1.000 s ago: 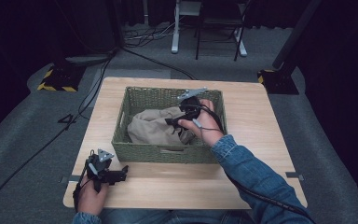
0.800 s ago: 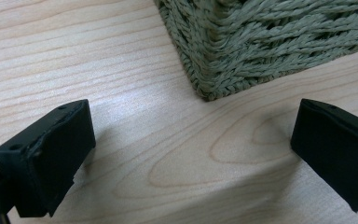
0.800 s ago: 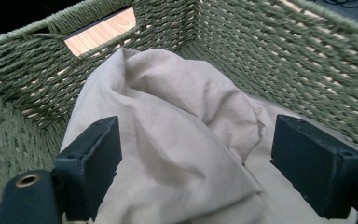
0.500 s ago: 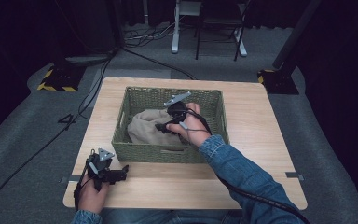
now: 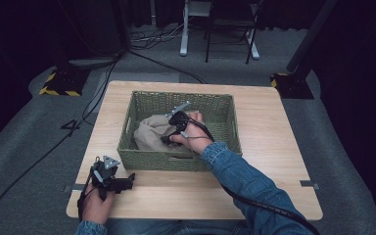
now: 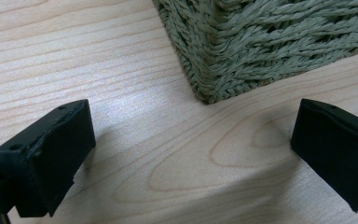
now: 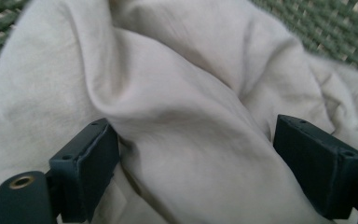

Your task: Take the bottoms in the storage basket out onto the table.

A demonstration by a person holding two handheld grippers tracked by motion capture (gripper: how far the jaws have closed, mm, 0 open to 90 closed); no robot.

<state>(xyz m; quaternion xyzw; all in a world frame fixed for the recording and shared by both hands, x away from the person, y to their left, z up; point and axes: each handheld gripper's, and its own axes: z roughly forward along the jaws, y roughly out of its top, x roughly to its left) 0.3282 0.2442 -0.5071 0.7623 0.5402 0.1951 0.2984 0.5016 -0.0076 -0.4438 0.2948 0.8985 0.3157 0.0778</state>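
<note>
Right hand-held gripper jaws spread, straddling beige cloth fold

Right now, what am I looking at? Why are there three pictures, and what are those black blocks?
A person sits at a wooden table, holding a pinching tool in each hand. The top picture looks down from above. The other two come from small cameras riding on the tools; the black blocks are their jaws. The left gripper rests on the table, jaws open, beside a corner of the green woven basket. The right gripper reaches into the basket, jaws open around a fold of beige cloth. Nothing is pinched yet.
</note>
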